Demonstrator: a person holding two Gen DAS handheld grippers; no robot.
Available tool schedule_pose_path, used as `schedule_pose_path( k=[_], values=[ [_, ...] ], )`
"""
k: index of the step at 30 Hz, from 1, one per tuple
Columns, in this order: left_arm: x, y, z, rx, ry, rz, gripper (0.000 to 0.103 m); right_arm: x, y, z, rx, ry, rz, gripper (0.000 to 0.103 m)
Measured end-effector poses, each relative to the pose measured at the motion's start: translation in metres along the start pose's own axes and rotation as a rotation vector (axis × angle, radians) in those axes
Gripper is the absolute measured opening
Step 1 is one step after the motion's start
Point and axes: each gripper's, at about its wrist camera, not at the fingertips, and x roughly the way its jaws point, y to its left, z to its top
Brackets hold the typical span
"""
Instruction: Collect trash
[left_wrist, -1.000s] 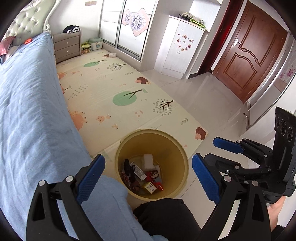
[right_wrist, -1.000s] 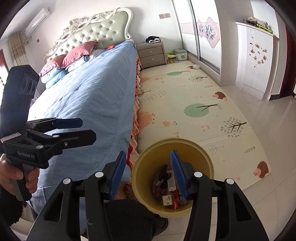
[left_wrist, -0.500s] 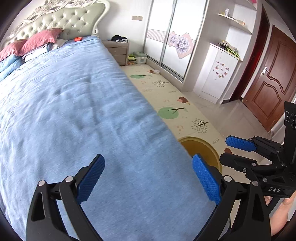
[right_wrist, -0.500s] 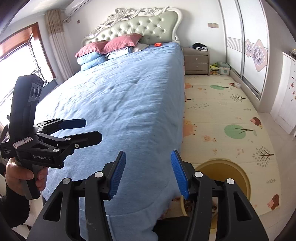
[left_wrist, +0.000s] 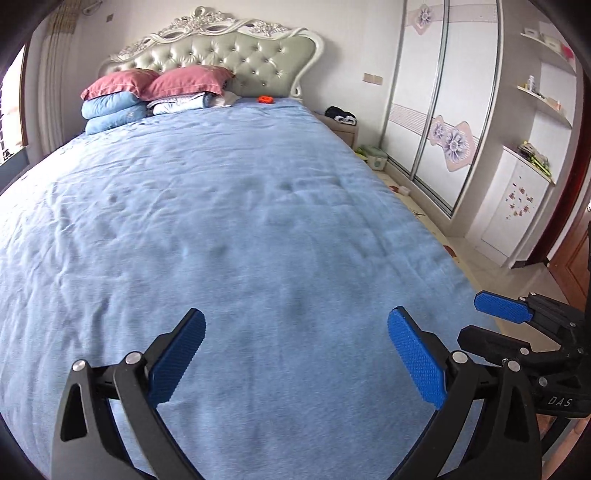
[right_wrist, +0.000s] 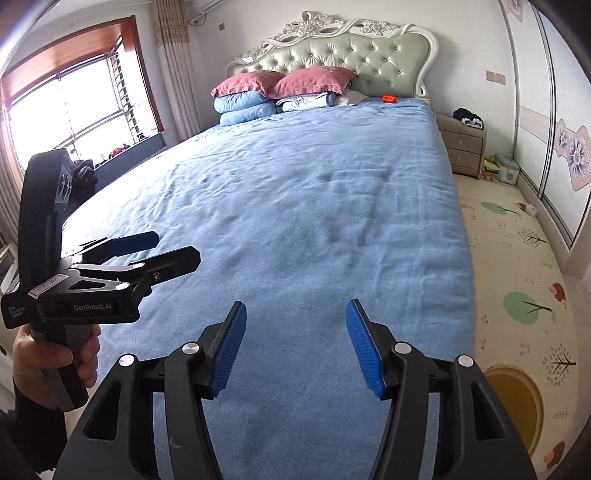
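A wide bed with a blue sheet (left_wrist: 258, 221) fills both views. A small orange-red object (left_wrist: 265, 99) lies on it at the far end by the headboard, also seen in the right wrist view as the same orange-red object (right_wrist: 388, 98). My left gripper (left_wrist: 295, 321) hangs open over the near part of the sheet, nothing between its fingers. My right gripper (right_wrist: 295, 310) is open beside it, its jaws opening, with nothing between them. The yellow trash bin (right_wrist: 517, 398) stands on the floor at the bed's right side, partly hidden by my right finger.
Pink and blue pillows (right_wrist: 280, 92) are stacked at the tufted headboard (right_wrist: 351, 51). A nightstand (right_wrist: 463, 147) and a patterned play mat (right_wrist: 517, 258) lie right of the bed. Sliding wardrobe doors (left_wrist: 443, 110) line the right wall. A window (right_wrist: 74, 103) is on the left.
Both views swung up from the bin on the floor to the bed. The bin has left the left wrist view. The right gripper's jaws stand wider apart.
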Motion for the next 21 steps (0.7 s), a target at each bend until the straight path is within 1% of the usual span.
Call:
schedule_pose_path(
  k=[2,4,9,12,15,19,21],
  values=[
    [-0.006,0.012,0.001,-0.012,-0.026,0.03,0.099,0.004,0.01,0.006,-0.017,-0.017,-0.003,0.06],
    [-0.011,0.02,0.003,-0.024,-0.047,0.045,0.099,0.006,0.016,0.012,-0.028,-0.037,-0.004,0.069],
    [-0.023,0.031,0.011,-0.053,-0.097,0.074,0.099,0.009,0.024,0.024,-0.042,-0.073,0.0,0.074],
    [-0.03,0.035,0.017,-0.06,-0.124,0.097,0.099,0.007,0.025,0.029,-0.046,-0.105,-0.008,0.082],
    [-0.038,0.038,0.024,-0.065,-0.163,0.141,0.099,0.002,0.025,0.037,-0.041,-0.149,-0.018,0.09],
    [-0.051,0.042,0.031,-0.067,-0.229,0.184,0.099,-0.003,0.021,0.046,-0.028,-0.192,-0.017,0.092],
    [-0.055,0.041,0.034,-0.054,-0.246,0.206,0.099,-0.005,0.021,0.048,-0.026,-0.208,-0.023,0.094]
  ],
)
